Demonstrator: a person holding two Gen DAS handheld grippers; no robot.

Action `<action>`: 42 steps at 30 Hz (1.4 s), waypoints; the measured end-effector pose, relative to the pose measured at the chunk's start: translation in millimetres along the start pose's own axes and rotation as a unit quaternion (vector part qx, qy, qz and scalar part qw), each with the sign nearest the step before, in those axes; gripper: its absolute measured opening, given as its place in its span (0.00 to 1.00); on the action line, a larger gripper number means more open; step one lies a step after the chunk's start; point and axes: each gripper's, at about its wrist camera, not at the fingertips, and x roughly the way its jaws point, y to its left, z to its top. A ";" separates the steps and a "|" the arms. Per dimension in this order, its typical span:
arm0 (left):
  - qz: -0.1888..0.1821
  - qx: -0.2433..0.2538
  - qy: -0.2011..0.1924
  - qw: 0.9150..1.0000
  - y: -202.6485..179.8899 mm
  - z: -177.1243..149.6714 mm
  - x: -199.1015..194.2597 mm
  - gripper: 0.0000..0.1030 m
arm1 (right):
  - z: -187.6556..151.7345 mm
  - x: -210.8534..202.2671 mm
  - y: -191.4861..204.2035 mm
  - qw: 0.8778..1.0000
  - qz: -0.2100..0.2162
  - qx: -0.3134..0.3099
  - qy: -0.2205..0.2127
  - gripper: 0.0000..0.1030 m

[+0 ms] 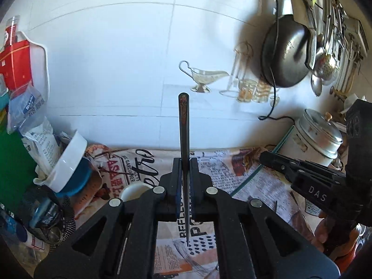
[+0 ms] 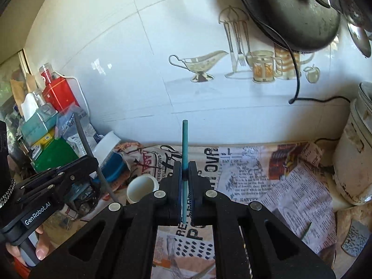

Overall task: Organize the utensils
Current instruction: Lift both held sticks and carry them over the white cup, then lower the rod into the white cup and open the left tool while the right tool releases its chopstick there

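Observation:
My left gripper (image 1: 185, 162) is shut on a dark chopstick (image 1: 184, 125) with a patterned top. The stick stands upright between the pads, its thin tip hanging below them over the newspaper (image 1: 232, 174). My right gripper (image 2: 185, 166) is shut on a teal chopstick (image 2: 185, 139), also upright, its end rising above the pads. In the right wrist view the left gripper (image 2: 93, 162) shows at the lower left with its dark chopstick (image 2: 82, 134) slanting up. In the left wrist view the right gripper (image 1: 264, 157) enters from the right edge. A small white cup (image 2: 140, 189) lies on the paper below.
Boxes, bags and a tipped white and blue bowl (image 1: 69, 167) crowd the left side. A white tiled wall (image 1: 130, 58) stands behind. A black pan (image 1: 287, 51) and hanging utensils (image 1: 330, 53) fill the upper right. A metal canister (image 1: 313, 137) and a white pot (image 2: 355, 158) stand at the right.

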 end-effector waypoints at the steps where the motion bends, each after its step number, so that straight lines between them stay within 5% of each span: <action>1: 0.005 -0.004 -0.006 1.000 6.6 3.2 -1.4 0.04 | 2.4 1.5 4.9 1.000 0.003 -0.004 -0.003 0.05; 16: 0.054 -0.046 -0.042 0.997 92.0 38.4 26.7 0.04 | 24.6 59.7 65.4 0.999 0.038 -0.035 0.005 0.05; 29: 0.056 -0.061 0.046 0.995 121.0 -6.7 103.7 0.04 | -1.2 131.9 66.9 0.995 0.028 -0.036 0.086 0.05; 42: 0.049 -0.055 0.104 0.992 121.0 -23.8 132.2 0.04 | -14.5 157.9 68.7 0.991 0.024 -0.045 0.125 0.06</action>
